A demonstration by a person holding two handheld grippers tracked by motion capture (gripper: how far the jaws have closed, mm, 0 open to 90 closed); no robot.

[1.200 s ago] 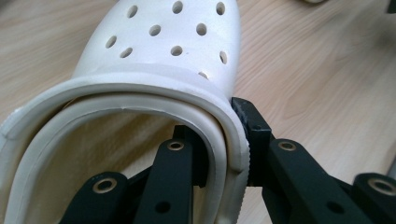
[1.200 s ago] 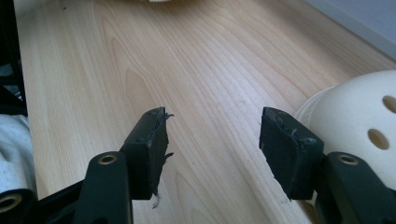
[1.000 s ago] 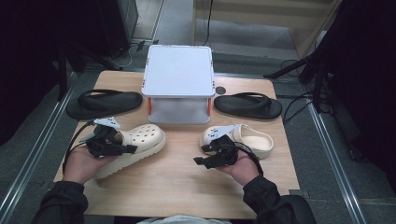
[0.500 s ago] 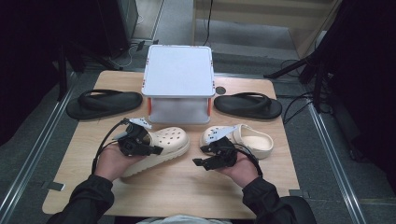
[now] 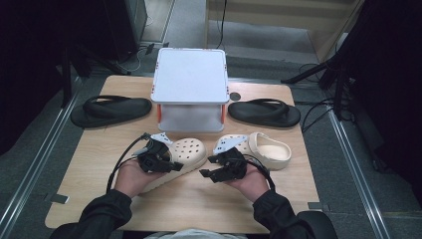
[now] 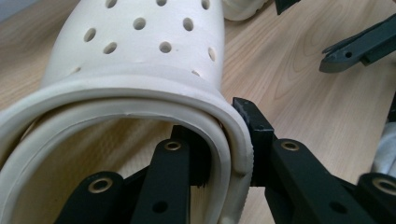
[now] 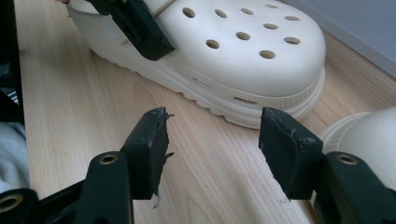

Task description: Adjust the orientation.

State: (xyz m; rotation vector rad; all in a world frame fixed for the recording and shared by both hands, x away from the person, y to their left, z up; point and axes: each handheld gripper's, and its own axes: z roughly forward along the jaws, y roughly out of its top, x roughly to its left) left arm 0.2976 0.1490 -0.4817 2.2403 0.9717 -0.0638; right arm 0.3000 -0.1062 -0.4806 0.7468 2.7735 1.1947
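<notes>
Left gripper view, nearest plane: the left gripper (image 6: 227,154) straddles the side wall of the left cream clog (image 6: 140,74) at its opening, one jaw inside the shoe and one outside; its jaws have just been opening, and whether the pads press the rim at this instant cannot be told. The straddling grip suits steering a soft shoe by its stiffest edge. Just beyond those fingertips, across bare table (image 6: 299,70), stand the other gripper's black jaws.

Right gripper view: the right gripper (image 7: 212,154) has its jaws wide apart with nothing between them, only wood beneath; the perforated toe of the left clog lies just past its fingertips, and the rounded edge of the right cream clog (image 7: 369,135) sits beside the outer jaw.

High view: both forearms enter from the near edge, hands (image 5: 132,177) cupped under the gripper bodies, wrists turned inward so the jaws converge toward the gap between the two clogs. The left clog lies angled, toe toward the centre; the right clog (image 5: 266,149) lies just beyond the right gripper, apparently already set down. The placement reads as pairing the clogs side by side. Farther from the fingers stands a white lidded box (image 5: 191,94), flanked well apart by two black flip-flops (image 5: 110,109), one on each side
</notes>
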